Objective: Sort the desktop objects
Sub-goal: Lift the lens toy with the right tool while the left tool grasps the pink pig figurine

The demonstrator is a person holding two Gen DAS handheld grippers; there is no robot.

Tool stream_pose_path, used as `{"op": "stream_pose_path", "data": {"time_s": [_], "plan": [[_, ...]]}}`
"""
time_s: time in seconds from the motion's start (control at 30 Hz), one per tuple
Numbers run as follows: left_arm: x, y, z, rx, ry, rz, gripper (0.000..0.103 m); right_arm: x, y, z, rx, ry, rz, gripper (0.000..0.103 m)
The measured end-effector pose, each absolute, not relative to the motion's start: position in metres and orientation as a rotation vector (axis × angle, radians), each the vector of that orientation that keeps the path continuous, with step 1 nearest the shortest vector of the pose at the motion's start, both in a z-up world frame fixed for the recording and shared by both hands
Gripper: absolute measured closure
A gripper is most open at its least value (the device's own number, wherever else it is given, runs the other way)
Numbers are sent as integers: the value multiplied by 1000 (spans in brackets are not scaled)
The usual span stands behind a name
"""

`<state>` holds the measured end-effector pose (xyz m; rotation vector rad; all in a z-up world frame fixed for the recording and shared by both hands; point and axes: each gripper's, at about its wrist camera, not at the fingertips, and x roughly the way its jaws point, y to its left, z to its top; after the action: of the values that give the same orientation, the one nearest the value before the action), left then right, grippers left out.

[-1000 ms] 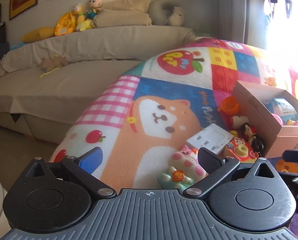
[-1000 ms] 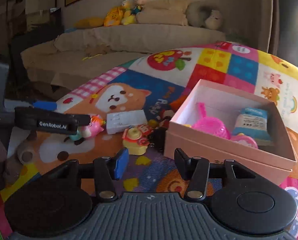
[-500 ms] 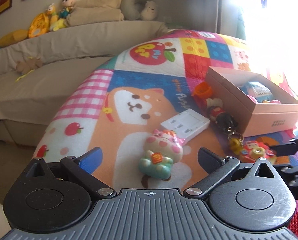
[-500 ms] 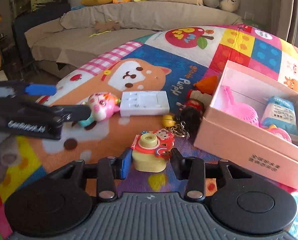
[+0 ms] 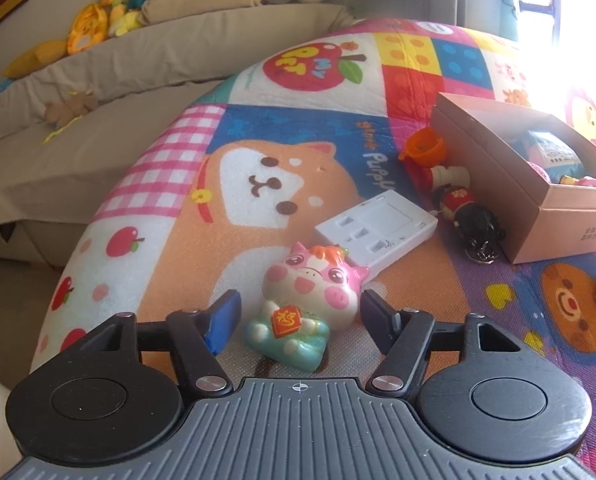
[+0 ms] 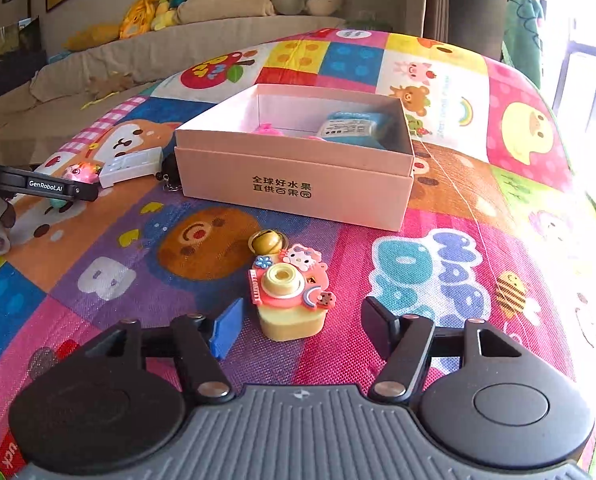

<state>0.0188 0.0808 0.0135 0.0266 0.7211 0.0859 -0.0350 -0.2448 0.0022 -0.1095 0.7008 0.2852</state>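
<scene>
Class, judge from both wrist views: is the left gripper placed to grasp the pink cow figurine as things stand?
Probably yes. The left gripper is open with the pink cow figurine lying between its fingers, nothing between them; the white tray sits just behind.

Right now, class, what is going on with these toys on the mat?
A person holds a claw in each hand, sorting toys into the pink box. The left claw is open around the pink cow figure, fingers not yet touching it. The right claw is open around the camera charm. Both toys lie on the mat; the box already holds a few things.
</scene>
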Motion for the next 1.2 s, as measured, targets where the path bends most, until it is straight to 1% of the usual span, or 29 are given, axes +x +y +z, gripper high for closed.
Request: {"op": "stream_pose_path", "data": {"time_s": [0.03, 0.07, 0.23, 0.4, 0.47, 0.57, 0.7, 0.83, 0.87, 0.97, 1.07, 1.13, 1.2], "plan": [[18, 80, 15, 32, 721, 87, 45, -35, -245, 0, -104, 703, 284, 34], [15, 78, 16, 40, 723, 89, 46, -35, -245, -2, -102, 705, 283, 34], [-15, 50, 27, 53, 700, -34, 46, -36, -244, -3, -102, 684, 279, 25], [-41, 11, 24, 51, 722, -173, 43, -35, -243, -2, -112, 694, 268, 25], [-46, 3, 22, 56, 726, -195, 35, -34, -243, -2, -146, 695, 244, 25], [-51, -2, 20, 55, 731, -211, 29, -31, -248, -1, -199, 689, 190, 22], [-53, 0, 16, 47, 740, -205, 22, -27, -256, 0, -292, 647, 43, 22], [-54, 2, 11, 46, 737, -193, 17, -22, -274, 6, -135, 697, 84, 22], [-55, 2, 11, 52, 736, -193, 14, -20, -276, 6, -87, 719, 119, 22], [-55, 0, 9, 57, 732, -198, 11, -15, -267, 3, -47, 741, 162, 22], [-56, 0, 9, 59, 730, -199, 11, -7, -251, 1, -63, 731, 176, 24], [-56, 1, 9, 56, 730, -199, 10, -1, -241, -1, -76, 727, 179, 31], [-58, 2, 9, 53, 730, -201, 10, 4, -236, -2, -73, 722, 180, 44]]}}
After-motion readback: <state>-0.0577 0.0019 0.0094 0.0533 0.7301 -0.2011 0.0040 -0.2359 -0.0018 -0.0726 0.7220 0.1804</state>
